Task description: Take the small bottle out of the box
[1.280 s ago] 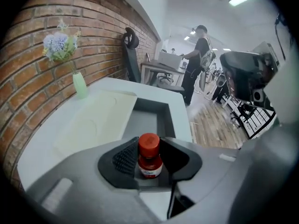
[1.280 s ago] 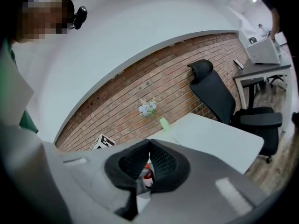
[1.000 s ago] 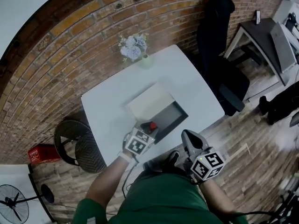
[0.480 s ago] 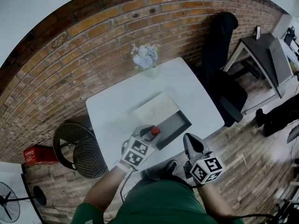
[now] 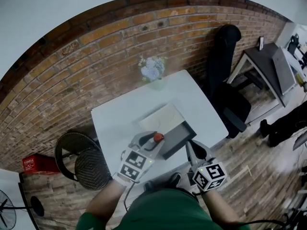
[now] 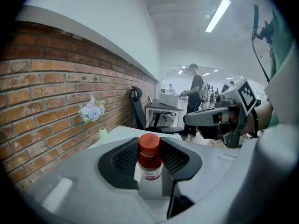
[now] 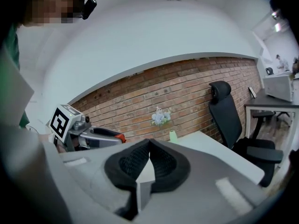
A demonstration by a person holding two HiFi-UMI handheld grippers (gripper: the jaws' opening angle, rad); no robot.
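Note:
My left gripper is shut on the small bottle, a clear bottle with a red cap and a white label, held upright above the table. The open box, dark inside with its pale lid folded back, lies on the white table just right of the bottle. My right gripper hovers near the table's front edge, right of the box, its jaws shut with nothing between them. The left gripper with the red cap also shows in the right gripper view.
A small green vase of pale flowers stands at the table's far edge by the brick wall. A black office chair is to the right, a round wicker stool to the left, and a grey desk at far right.
My left gripper has lifted the bottle up out of the box. My right gripper rose a little and rolled. The head view shifted, so the table sits slightly further right.

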